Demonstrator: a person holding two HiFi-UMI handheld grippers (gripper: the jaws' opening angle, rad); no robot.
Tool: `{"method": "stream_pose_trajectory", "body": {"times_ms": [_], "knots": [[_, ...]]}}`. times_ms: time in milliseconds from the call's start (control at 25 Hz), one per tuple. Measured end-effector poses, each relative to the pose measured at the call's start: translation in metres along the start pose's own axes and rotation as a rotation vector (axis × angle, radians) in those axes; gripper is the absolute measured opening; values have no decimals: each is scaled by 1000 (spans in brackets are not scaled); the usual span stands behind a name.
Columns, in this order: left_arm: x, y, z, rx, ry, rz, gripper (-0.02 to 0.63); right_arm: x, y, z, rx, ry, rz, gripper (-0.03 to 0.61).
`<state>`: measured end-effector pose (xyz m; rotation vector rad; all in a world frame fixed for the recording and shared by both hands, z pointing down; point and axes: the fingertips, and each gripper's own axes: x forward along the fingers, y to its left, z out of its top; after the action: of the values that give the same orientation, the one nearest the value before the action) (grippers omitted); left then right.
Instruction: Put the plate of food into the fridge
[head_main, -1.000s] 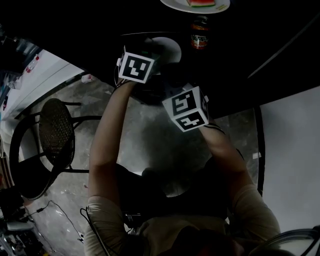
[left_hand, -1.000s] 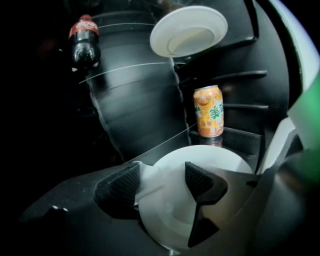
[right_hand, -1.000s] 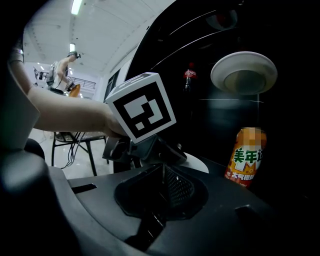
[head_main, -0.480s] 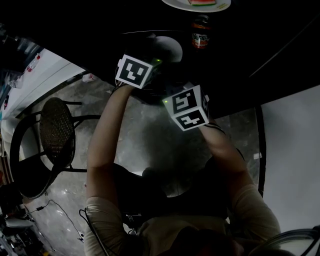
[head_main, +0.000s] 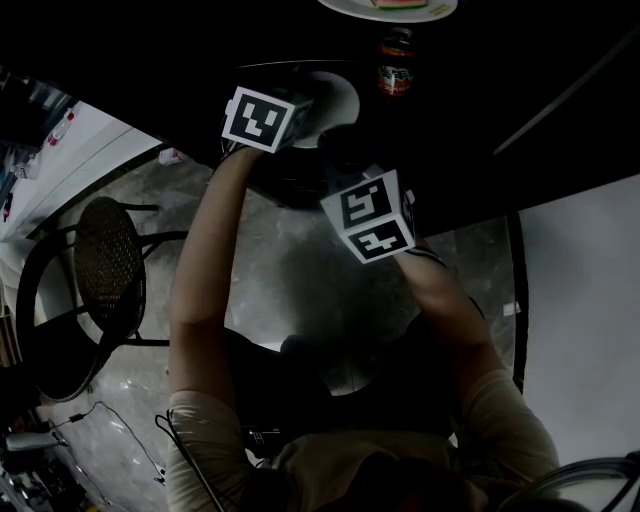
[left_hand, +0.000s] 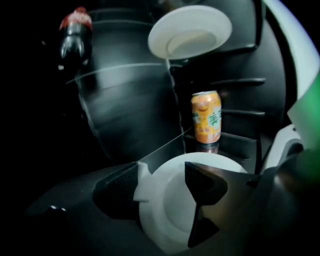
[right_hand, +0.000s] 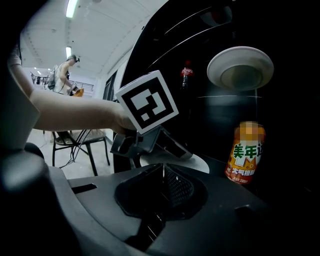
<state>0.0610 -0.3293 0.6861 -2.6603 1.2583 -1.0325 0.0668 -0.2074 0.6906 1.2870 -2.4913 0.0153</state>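
Note:
A white plate lies flat on a glass shelf inside the dark fridge; it also shows as the lower plate in the head view and as a thin white ellipse in the right gripper view. My left gripper is open, one jaw beside the plate's left rim and the other over its middle. No food shows on this plate. A second plate with a watermelon slice sits on the shelf above. My right gripper is shut on nothing, just outside the fridge, behind the left one.
An orange can stands just behind the lower plate. A cola bottle stands at the back left. A black mesh chair is on the floor to my left. A white panel runs along my right.
The left gripper's marker cube has shifted up and to the left in the head view, further over the shelf. The right gripper has stayed in place.

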Motion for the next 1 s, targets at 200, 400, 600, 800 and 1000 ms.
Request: {"method": "stream_pose_trajectory", "body": {"times_ms": [200,400,600,800,1000], "knots": [[7,5,-9,-14,80,24,278,1,0,-1,-3,2,-3,25],[8,5,-10,15,92,35,278,1,0,0,1,3,-2,23],[2,0,-10,-19,92,-13,276,1,1,0,4,3,1,23],[-1,-13,-15,-9,115,-78,276,2,1,0,7,5,1,23],[-6,-34,-11,-5,113,-164,268,2,0,0,10,5,-2,21]]}}
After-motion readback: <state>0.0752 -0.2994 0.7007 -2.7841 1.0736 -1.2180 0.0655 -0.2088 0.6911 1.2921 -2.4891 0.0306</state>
